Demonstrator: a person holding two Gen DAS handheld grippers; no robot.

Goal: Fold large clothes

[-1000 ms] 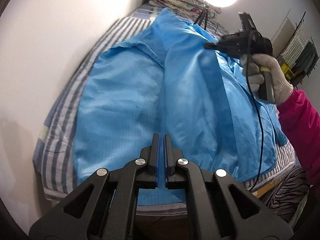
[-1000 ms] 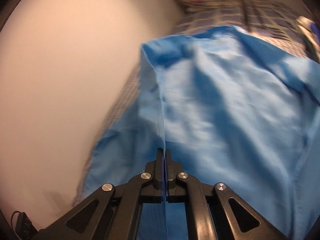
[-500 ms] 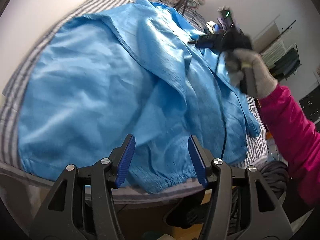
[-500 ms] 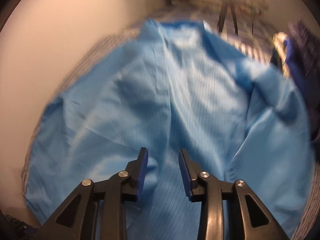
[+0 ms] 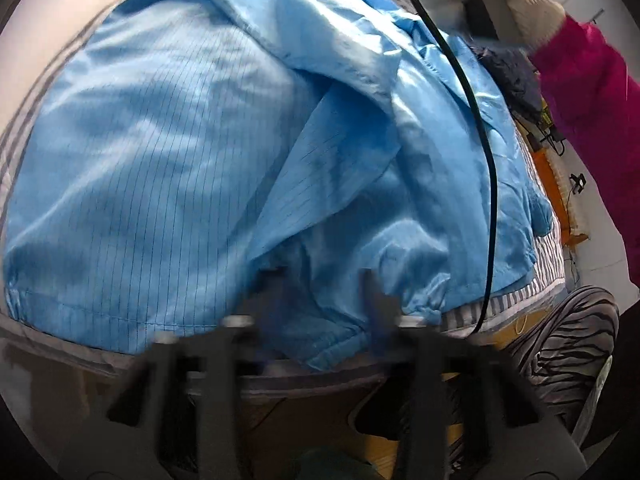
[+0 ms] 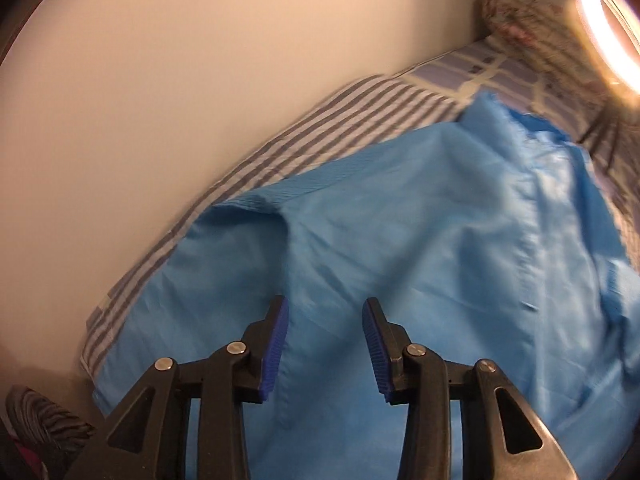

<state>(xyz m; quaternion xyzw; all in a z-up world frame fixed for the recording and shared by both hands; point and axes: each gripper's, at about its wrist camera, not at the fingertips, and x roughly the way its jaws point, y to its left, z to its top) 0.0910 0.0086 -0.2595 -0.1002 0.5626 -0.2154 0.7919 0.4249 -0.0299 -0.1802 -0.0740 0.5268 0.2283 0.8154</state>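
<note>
A large blue garment (image 5: 168, 152) with fine pinstripes lies spread on the striped bed, one flap folded over its middle. My left gripper (image 5: 322, 292) is blurred low at the near hem. Its jaws still stand apart and are closing, with the gathered blue hem (image 5: 332, 344) between them. In the right wrist view the same blue garment (image 6: 420, 240) fills the frame. My right gripper (image 6: 324, 320) hovers over it with its jaws opening; its blue pads (image 6: 276, 344) press on nothing. A gloved hand (image 5: 532, 4) and pink sleeve (image 5: 592, 92) enter at the top right.
The striped sheet (image 6: 360, 116) runs along a plain wall (image 6: 200, 80). A ring light (image 6: 608, 36) and a bundled patterned blanket (image 6: 516, 12) sit at the bed's far end. A black cable (image 5: 480, 140) hangs across the garment. Zebra-striped cloth (image 5: 568, 344) lies beyond the bed's near corner.
Both grippers were shut a second ago, the right on a blue fold, and have opened. The left dropped to the near hem and is narrowing again. The right rolled and swung sideways.
</note>
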